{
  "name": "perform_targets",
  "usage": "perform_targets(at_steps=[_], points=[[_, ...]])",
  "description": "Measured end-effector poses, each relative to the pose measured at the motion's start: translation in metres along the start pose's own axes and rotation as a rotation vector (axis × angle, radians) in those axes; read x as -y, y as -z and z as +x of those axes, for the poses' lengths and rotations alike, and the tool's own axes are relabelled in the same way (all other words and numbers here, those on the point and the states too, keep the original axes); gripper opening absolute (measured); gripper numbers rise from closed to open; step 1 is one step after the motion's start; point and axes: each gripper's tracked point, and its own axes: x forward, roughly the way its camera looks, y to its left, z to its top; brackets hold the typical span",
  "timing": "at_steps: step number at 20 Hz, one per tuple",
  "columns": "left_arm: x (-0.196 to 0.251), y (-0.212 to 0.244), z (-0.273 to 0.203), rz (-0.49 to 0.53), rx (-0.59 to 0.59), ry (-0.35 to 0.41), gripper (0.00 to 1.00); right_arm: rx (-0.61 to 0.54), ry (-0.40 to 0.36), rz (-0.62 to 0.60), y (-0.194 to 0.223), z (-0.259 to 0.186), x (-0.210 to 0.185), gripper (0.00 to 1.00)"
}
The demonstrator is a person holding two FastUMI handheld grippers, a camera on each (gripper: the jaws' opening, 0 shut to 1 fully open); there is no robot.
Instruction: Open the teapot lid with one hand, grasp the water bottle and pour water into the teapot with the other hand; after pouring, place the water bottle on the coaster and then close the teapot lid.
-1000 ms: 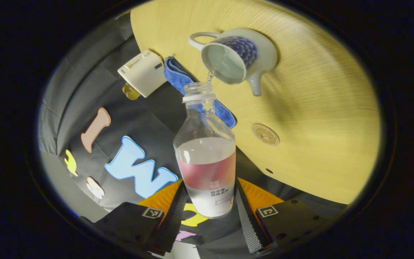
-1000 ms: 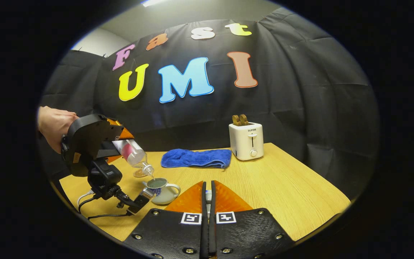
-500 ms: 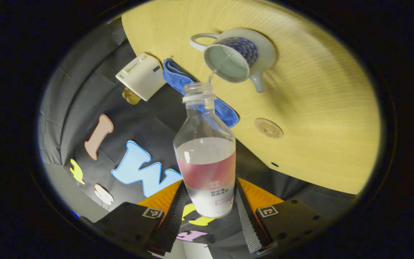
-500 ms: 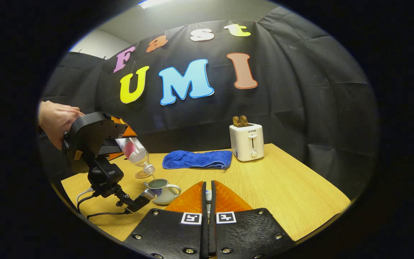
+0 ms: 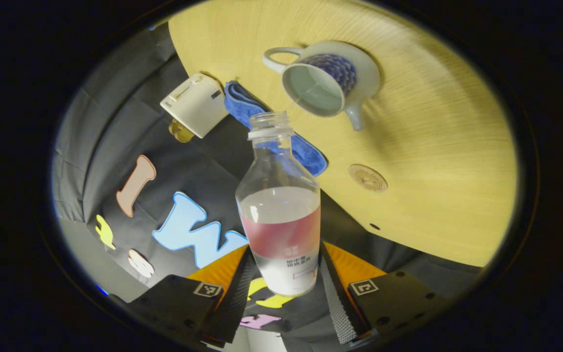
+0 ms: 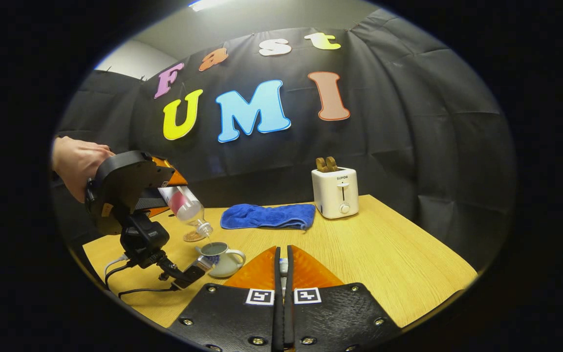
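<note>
From my right hand-held gripper, the teapot sits on the tabletop just ahead and to the left. The coaster lies beyond it, farther left. My left hand-held gripper is out to the left, above the tabletop, with the bottle between its fingers, mouth tipped down over the teapot. Farther back, the towel lies straight ahead, with the toaster just right of it.

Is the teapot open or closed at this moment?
Open. The teapot has no lid on; its mouth shows water inside, and a thin stream runs into it from the tipped bottle in the left gripper.
</note>
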Motion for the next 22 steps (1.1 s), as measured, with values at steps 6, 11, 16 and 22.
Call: perform_targets(at_steps=[6,11,16,22], points=[[0.003,-0.004,0.002,-0.047,0.010,-0.012,0.87,0.003,-0.005,-0.002,-0.002,0.000,-0.003,0.01],[0.016,-0.008,0.002,-0.182,0.036,-0.013,0.87,0.004,-0.008,-0.007,-0.003,0.002,-0.007,0.01],[0.034,-0.003,0.003,-0.321,0.044,-0.028,0.87,-0.001,-0.011,-0.026,-0.003,0.003,-0.015,0.01],[0.047,0.001,0.002,-0.624,0.094,-0.061,0.87,0.007,-0.004,-0.042,-0.012,0.003,-0.020,0.01]])
